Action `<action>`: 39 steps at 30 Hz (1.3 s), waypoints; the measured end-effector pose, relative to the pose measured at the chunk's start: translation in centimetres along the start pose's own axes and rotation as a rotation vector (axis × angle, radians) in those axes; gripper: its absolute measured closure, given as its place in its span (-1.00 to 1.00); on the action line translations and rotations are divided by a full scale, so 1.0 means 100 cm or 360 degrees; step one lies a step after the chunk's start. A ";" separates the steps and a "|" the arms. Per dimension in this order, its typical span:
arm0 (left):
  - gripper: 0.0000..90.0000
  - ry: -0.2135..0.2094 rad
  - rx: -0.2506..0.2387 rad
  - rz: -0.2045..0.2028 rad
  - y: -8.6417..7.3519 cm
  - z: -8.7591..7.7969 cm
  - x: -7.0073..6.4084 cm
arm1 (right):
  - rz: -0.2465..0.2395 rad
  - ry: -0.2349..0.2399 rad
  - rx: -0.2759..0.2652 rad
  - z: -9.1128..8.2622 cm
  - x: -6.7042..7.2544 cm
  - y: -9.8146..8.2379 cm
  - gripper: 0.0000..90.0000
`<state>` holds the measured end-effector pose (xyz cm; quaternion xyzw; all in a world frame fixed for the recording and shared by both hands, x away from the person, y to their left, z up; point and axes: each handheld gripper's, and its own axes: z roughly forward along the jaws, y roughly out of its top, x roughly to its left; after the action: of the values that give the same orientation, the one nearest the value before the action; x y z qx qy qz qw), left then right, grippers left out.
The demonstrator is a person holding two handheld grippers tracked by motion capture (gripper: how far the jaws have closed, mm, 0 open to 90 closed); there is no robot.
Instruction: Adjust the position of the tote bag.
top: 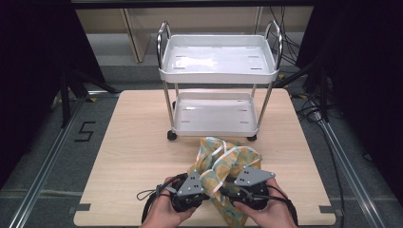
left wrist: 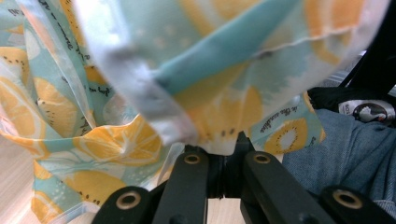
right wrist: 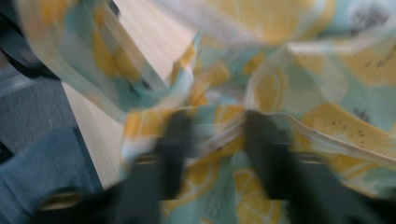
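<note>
**Fruit-print bag gathered between both tools at the near table edge**

Both hands sit at the near edge of the table (top: 119,156), each carrying a tool. In the left gripper view the left tool (left wrist: 223,161) has its jaws pressed together on a fold of the fruit-print bag (left wrist: 140,84), pinching it at the tips. The right tool (right wrist: 215,135) is blurred; its jaws stand apart with a seam of the bag lying across them, not yet clamped as far as I can judge. The bag looks light, limp and slightly slick, so it should sag and slide; a hemmed edge seems the safest hold. It lies bunched between the two tools, spreading forward toward the white cart (top: 216,71) standing just beyond.
</note>
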<state>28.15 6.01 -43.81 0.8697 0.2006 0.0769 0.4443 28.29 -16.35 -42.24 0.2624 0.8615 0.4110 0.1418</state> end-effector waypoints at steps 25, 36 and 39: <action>0.32 0.0109 -0.0144 -0.0136 0.005 -0.030 0.026 | 0.0055 -0.0043 0.0142 -0.012 -0.012 -0.009 1.00; -0.24 0.0102 -0.0074 0.0177 0.016 -0.015 0.001 | 0.0041 -0.0050 0.0130 -0.010 -0.014 -0.010 1.00; -0.02 0.0085 -0.0015 0.0236 0.017 -0.001 -0.002 | 0.0050 -0.0048 0.0147 -0.010 -0.014 -0.010 1.00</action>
<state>28.48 5.07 -42.38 0.8777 0.1469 0.1337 0.4361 28.63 -18.31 -42.40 0.2884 0.8730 0.3691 0.1359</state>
